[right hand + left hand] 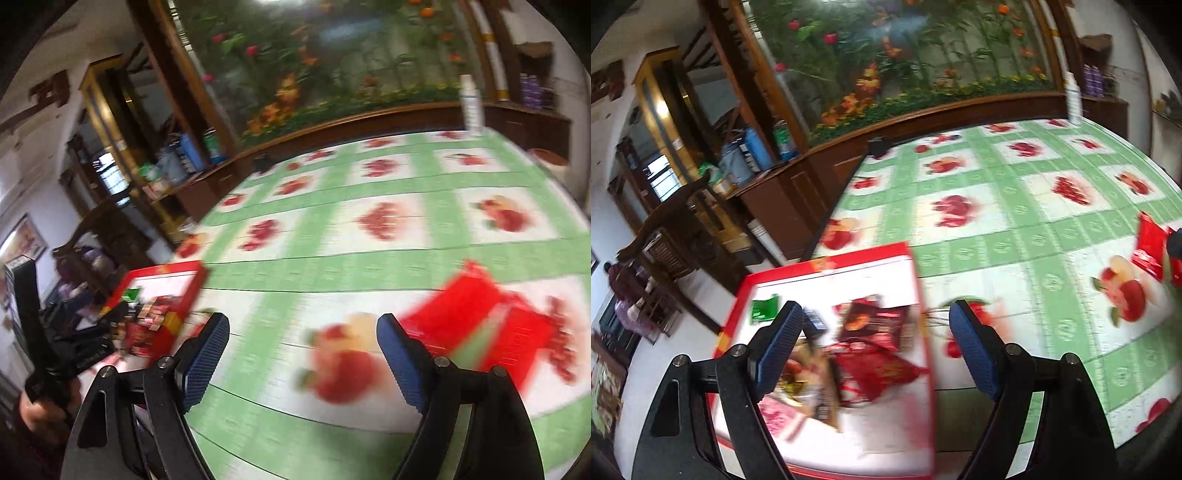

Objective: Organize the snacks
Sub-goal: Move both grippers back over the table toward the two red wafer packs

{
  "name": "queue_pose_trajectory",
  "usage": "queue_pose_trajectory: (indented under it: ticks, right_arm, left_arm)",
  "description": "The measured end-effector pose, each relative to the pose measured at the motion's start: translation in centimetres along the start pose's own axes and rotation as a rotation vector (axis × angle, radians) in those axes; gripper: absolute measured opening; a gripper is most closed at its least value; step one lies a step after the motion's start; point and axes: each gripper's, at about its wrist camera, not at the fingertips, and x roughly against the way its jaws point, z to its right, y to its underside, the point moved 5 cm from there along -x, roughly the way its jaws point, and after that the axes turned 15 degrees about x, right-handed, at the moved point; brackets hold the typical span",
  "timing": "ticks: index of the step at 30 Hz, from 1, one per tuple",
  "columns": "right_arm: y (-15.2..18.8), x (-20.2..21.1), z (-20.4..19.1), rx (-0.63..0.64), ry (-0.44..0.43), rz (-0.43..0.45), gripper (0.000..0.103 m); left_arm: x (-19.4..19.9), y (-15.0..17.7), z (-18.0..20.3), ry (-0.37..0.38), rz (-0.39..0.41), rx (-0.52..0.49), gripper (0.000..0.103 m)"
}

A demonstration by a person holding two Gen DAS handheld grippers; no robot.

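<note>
Both my claws hang wide and empty over the fruit-print table, snacks split between the box and the bare cloth.

My left claw gapes above the red-rimmed white box, which sits at the table's near-left corner, around seven o'clock in my left view; inside it lie a green packet and a blurred heap of dark red snack bags. My right claw is spread too, nothing between its blue pads, over the green checked tablecloth. A loose red snack packet lies on the cloth at three o'clock, just beside my right finger, well apart from the box. A white bottle stands at the far edge, one o'clock.
</note>
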Motion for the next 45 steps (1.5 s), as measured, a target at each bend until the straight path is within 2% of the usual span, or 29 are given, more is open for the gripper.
queue_pose_trajectory:
  ticks: [6, 11, 15, 17, 19, 20, 22, 25, 30, 32, 38, 42, 43, 45]
  right_arm:
    - [4.5, 4.3, 7.3, -0.091, 0.164, -0.039, 0.086]
    - [7.5, 5.9, 12.1, -0.221, 0.211, -0.058, 0.086]
    - [7.9, 5.8, 14.9, -0.342, 0.188, -0.041, 0.087]
    - [7.6, 4.6, 15.7, -0.379, 0.169, -0.066, 0.087]
    - [7.4, 3.3, 16.5, -0.457, 0.138, -0.071, 0.088]
    - [7.3, 2.7, 17.1, -0.504, 0.105, -0.047, 0.087]
    - [6.7, 2.0, 17.3, -0.536, 0.073, -0.035, 0.087]
    - [5.6, 0.1, 16.6, -0.567, -0.020, -0.034, 0.088]
    - [3.5, -3.1, 15.2, -0.566, -0.028, -0.024, 0.088]
    - [2.5, -4.6, 14.1, -0.536, -0.031, -0.038, 0.088]
    - [-0.3, -9.1, 9.2, -0.310, 0.066, -0.133, 0.089]
    - [-1.0, -12.1, 4.8, -0.038, 0.221, -0.244, 0.092]
    - [-1.1, -12.5, 3.6, 0.018, 0.225, -0.247, 0.094]
    - [-0.9, -12.8, 2.0, 0.038, 0.166, -0.253, 0.094]
  left_arm:
    - [0.2, 1.1, 7.1, 0.117, -0.058, -0.111, 0.082]
    - [0.7, 0.4, 14.1, 0.217, -0.047, -0.201, 0.082]
    - [-0.1, -0.4, 19.7, 0.279, -0.047, -0.262, 0.082]
    - [-0.9, -0.8, 21.6, 0.298, -0.052, -0.271, 0.082]
    - [-1.6, -1.1, 22.6, 0.303, -0.060, -0.262, 0.082]
    - [-2.1, -1.2, 22.7, 0.298, -0.068, -0.252, 0.082]
    - [-3.3, -1.6, 21.5, 0.251, -0.096, -0.204, 0.082]
    - [-4.1, -1.7, 18.9, 0.248, -0.122, -0.140, 0.082]
    - [-5.7, -1.3, 14.6, 0.177, -0.145, -0.087, 0.082]
    - [-5.9, -1.0, 13.2, 0.178, -0.159, -0.055, 0.082]
    - [-5.1, 0.2, 8.5, 0.157, -0.167, 0.038, 0.082]
    - [-4.0, 0.7, 5.9, 0.175, -0.171, 0.115, 0.082]
    - [-3.7, 0.8, 5.4, 0.175, -0.167, 0.125, 0.082]
    - [-3.2, 1.0, 4.4, 0.170, -0.157, 0.145, 0.082]
